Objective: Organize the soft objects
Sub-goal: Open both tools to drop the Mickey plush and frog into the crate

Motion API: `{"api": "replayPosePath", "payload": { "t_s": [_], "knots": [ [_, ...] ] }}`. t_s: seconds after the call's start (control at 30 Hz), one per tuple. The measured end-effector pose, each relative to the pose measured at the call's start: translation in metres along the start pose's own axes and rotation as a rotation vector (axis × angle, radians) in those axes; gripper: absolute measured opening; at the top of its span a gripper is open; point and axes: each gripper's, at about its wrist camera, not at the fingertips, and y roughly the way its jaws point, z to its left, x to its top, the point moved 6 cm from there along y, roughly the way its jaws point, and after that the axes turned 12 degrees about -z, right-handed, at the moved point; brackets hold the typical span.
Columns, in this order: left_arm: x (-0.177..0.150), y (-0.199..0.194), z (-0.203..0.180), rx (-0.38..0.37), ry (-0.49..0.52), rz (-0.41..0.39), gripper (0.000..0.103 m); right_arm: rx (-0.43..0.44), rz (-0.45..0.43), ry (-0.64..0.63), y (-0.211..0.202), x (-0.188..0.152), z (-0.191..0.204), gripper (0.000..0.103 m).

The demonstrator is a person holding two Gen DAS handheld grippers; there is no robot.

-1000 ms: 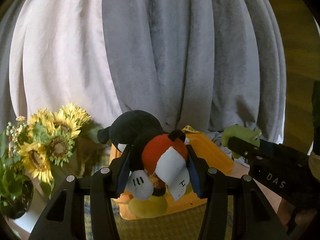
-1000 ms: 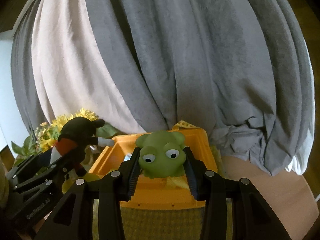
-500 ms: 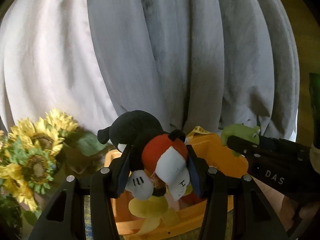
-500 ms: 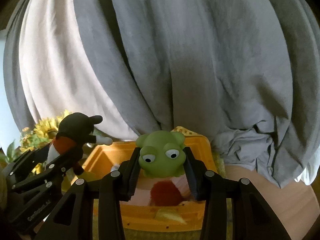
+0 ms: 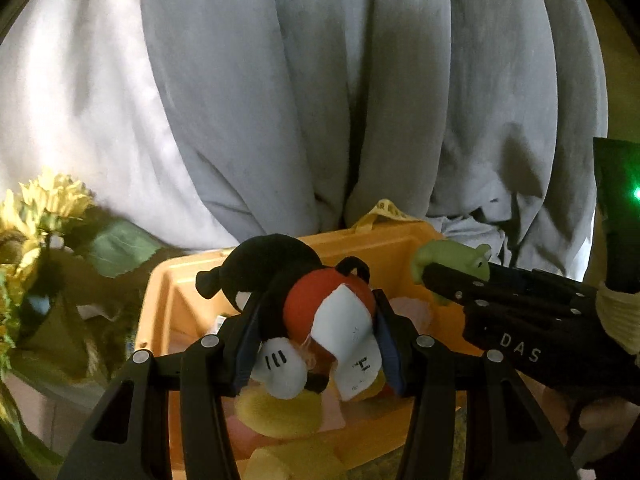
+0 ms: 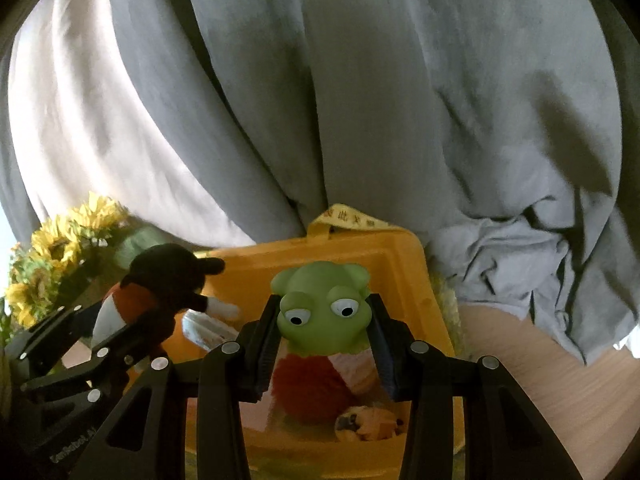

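A black, red and white plush mouse (image 5: 304, 300) is clamped between the jaws of the left gripper (image 5: 316, 344), hanging above the near left part of an orange plastic bin (image 5: 168, 300). The plush is upside down relative to the camera: its long axis runs away from the gripper, black round head and ear farthest out over the bin, white gloved hand and fabric label nearest the camera. Its body is soft, fuzzy and rounded.

A green frog toy (image 6: 324, 312) is squeezed between the jaws of the right gripper (image 6: 324, 344), above the middle of the same bin. The frog faces back toward the camera, white bulging eyes with black pupils looking down; its skin is smooth and rubbery, its shape squat and wide.

Inside the bin lie other soft things: a fuzzy red one (image 6: 308, 388), a pale pink one and yellow plush pieces (image 5: 280, 412). The bin has rounded corners, with a yellow strap (image 6: 348, 218) at its far rim. Behind the bin hangs a folded grey curtain (image 6: 360, 100); left of the bin stand sunflowers (image 6: 60, 248).
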Motion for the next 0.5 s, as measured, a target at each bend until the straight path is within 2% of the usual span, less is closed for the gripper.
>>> {"api": "replayPosePath", "payload": {
  "t_s": [0.27,0.37,0.5],
  "knots": [
    [-0.003,0.014,-0.003,-0.004,0.046,0.011,0.053,0.01,0.044,-0.013,0.02,-0.005,0.002,0.042],
    [-0.006,0.018,0.002,0.001,0.015,0.037,0.058,0.021,0.061,-0.012,0.025,-0.006,0.002,0.043],
    [-0.011,0.018,0.01,0.022,-0.02,0.052,0.069,-0.011,0.063,-0.013,0.027,-0.006,-0.001,0.058]
  ]
}}
